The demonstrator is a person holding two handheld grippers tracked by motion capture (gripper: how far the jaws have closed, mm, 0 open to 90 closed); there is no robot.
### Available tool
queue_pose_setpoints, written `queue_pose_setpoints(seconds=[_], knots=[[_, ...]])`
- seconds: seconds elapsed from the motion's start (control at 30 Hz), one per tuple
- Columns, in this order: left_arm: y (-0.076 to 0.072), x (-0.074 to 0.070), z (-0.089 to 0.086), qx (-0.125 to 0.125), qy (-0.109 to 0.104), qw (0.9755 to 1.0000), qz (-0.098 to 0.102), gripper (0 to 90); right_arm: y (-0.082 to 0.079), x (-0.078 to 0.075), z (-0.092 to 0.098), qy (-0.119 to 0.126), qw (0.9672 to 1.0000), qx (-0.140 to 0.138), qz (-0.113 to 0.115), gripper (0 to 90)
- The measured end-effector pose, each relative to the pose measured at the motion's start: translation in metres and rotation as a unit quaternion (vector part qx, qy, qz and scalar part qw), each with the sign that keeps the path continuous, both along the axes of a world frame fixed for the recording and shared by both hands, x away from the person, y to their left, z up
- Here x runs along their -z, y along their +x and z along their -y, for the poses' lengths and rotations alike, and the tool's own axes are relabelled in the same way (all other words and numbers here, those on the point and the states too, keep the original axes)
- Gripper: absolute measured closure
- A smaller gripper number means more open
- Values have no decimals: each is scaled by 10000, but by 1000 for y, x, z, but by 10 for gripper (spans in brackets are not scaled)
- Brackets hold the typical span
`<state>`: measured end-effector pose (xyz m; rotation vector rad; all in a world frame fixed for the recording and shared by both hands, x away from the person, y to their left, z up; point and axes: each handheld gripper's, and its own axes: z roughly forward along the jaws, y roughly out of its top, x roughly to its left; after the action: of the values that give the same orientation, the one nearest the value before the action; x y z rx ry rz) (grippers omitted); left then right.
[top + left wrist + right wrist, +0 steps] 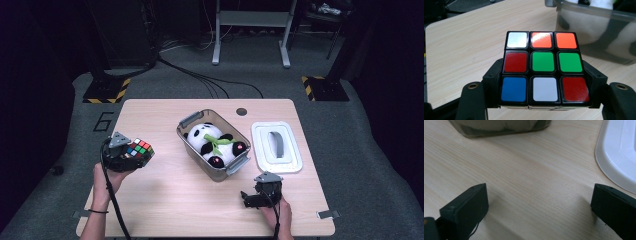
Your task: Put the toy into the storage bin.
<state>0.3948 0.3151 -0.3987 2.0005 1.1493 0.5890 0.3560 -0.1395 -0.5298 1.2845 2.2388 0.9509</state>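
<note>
High view: left gripper [131, 156] has its fingers [495, 82] clamped on opposite sides of the multicoloured plastic puzzle cube [543, 67], lifted off the bench [165, 195], likely bound for the clear plastic bin [214, 145] ahead of them; right gripper [252, 198] rests, fingers [467, 206] apart and empty.

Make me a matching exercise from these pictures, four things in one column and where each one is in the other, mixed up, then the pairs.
Things:
1. puzzle cube
2. panda toy
3. white lid
4. right gripper

Places:
A. flat on the table, right of the bin
B. open, low over bare table
C. between the left gripper's jaws
D. inside the clear bin

Pairs: 1-C, 2-D, 3-A, 4-B
</note>
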Motion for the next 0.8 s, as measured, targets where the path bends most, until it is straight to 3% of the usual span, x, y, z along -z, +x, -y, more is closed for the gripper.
queue_pose_setpoints(seconds=[0.8], knots=[[8,-43,42,558,-4,9980,282,341,0,0,0,2,10000,4,0,6]])
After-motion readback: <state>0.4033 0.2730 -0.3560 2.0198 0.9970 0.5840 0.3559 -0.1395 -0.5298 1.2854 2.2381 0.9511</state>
